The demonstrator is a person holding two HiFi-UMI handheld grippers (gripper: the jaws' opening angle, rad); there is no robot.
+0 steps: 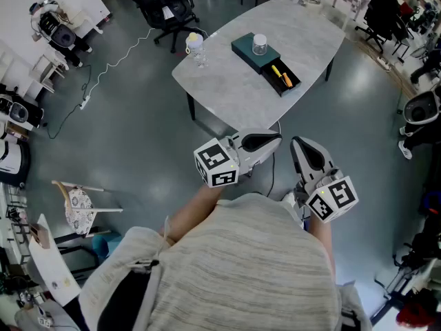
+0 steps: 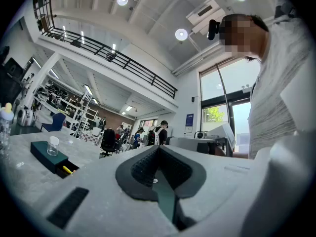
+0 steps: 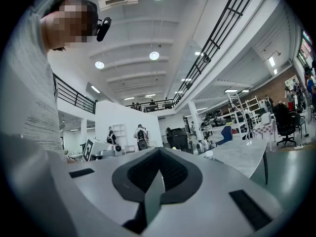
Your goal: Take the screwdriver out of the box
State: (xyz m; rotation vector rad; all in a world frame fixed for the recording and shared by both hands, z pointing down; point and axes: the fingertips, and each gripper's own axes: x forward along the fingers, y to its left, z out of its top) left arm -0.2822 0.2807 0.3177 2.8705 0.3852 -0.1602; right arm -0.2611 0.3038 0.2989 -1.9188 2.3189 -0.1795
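Head view shows the screwdriver [image 1: 282, 76] in the open box [image 1: 242, 46] at upper right, well apart from the left gripper [image 1: 262, 142] and right gripper [image 1: 308, 156], both closed on nothing, so one should approach first, then open.

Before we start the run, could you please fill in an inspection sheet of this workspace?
Surface: grey marbled table.
Job's things: yellow screwdriver lies in the open compartment of the dark green box.
Clutter: lidded jar on the box; bottle at the table's corner.
Grippers: left gripper and right gripper shut, empty, short of the table.
Cables: white cable on the floor.
Surroundings: office chair beyond the table.
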